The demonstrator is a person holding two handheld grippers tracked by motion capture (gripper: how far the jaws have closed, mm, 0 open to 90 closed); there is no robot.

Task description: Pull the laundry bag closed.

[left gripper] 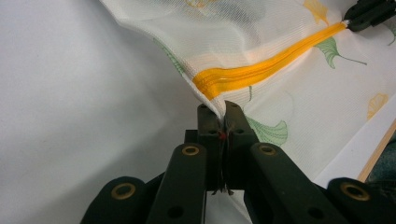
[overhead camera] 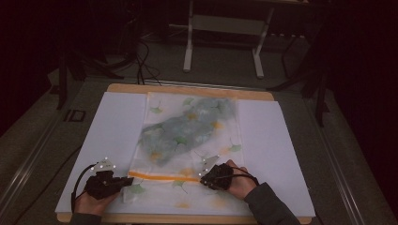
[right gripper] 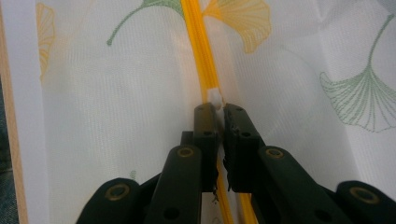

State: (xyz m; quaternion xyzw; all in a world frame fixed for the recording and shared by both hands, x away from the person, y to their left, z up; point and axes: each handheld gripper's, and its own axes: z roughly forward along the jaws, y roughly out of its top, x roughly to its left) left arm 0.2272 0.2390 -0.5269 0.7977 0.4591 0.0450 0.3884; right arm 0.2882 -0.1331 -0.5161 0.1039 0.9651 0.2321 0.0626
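Meanwhile, left hand-held gripper [left gripper: 220, 109] pinches the mesh bag [left gripper: 280, 60] corner, right hand-held gripper [right gripper: 217, 108] clamps the zipper pull [right gripper: 215, 97]; a jerk could slip it.

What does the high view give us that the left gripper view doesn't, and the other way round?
High view: the whole mesh bag on the white sheet, a blue-grey garment inside it, both hands, and a metal stand behind the table.

Left gripper view: the left gripper with its fingers pinched on the bag's corner at the zipper end.

Both: the orange zipper, the ginkgo-leaf print and the right gripper at the zipper's far end.
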